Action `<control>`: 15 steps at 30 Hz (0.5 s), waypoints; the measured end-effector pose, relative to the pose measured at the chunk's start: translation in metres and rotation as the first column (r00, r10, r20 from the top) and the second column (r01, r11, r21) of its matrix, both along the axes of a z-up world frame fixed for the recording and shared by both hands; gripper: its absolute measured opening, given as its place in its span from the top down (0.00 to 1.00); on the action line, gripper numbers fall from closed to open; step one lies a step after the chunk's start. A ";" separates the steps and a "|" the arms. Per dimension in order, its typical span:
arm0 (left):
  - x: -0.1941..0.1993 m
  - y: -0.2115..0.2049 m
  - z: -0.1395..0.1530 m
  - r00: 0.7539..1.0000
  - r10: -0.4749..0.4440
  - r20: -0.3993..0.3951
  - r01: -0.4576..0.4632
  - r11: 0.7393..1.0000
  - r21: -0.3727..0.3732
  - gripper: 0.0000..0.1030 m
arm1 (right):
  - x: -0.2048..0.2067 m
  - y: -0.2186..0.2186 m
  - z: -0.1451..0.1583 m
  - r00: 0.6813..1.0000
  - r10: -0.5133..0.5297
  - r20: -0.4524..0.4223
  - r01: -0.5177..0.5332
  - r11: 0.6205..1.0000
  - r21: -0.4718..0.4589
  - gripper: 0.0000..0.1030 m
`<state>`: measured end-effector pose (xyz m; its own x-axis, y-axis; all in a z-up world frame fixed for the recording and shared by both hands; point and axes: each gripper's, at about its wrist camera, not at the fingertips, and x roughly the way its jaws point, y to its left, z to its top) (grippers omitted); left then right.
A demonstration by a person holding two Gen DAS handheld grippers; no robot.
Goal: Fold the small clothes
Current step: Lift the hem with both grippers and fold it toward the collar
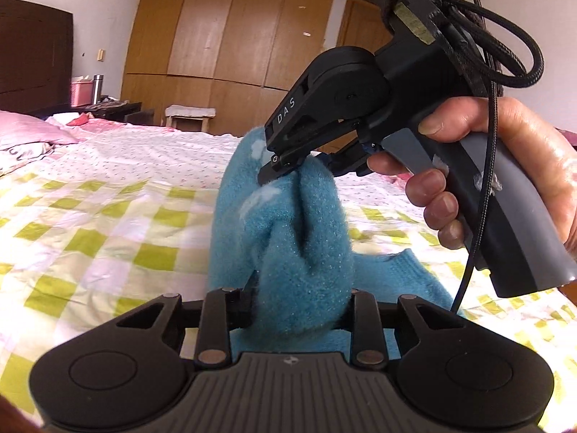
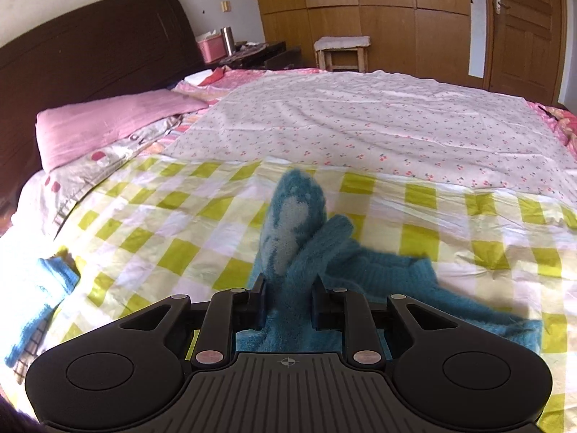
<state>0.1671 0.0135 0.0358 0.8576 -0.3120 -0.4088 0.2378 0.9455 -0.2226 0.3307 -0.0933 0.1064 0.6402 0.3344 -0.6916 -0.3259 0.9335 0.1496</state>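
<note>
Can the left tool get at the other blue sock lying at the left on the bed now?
Probably not yet: the left tool is shut on the fluffy blue sock, though the second blue sock lies uncovered.

Fluffy blue sock [image 1: 303,238] with pale patches, bunched upright above checked bedsheet [image 1: 108,223].

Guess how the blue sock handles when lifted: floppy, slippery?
Likely floppy: the sock bunches and creases between the left gripper and right gripper, its cuff end trailing limp on the bed. Probably not slippery: the fuzzy pile should grip the pads. Seems light; it hangs without stretching much.
</note>
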 end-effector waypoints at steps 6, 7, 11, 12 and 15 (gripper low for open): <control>0.001 -0.051 0.002 0.996 -0.093 0.004 0.093 0.995 0.046 0.66 | -0.005 -0.077 -0.006 0.995 -0.094 -0.015 0.095 0.990 0.100 0.79; 0.001 -0.062 0.002 0.994 -0.109 0.002 0.108 0.993 0.053 0.66 | -0.006 -0.089 -0.008 0.994 -0.111 -0.018 0.112 0.987 0.115 0.79; 0.002 -0.095 -0.003 0.986 -0.166 -0.013 0.167 0.983 0.074 0.66 | -0.010 -0.142 -0.025 0.983 -0.178 -0.048 0.184 0.965 0.189 0.79; 0.003 -0.103 -0.004 0.984 -0.179 -0.018 0.180 0.980 0.079 0.66 | -0.012 -0.155 -0.030 0.979 -0.195 -0.057 0.202 0.957 0.207 0.79; 0.003 -0.126 -0.011 0.975 -0.219 -0.040 0.222 0.970 0.099 0.66 | -0.017 -0.189 -0.048 0.967 -0.241 -0.087 0.255 0.934 0.249 0.79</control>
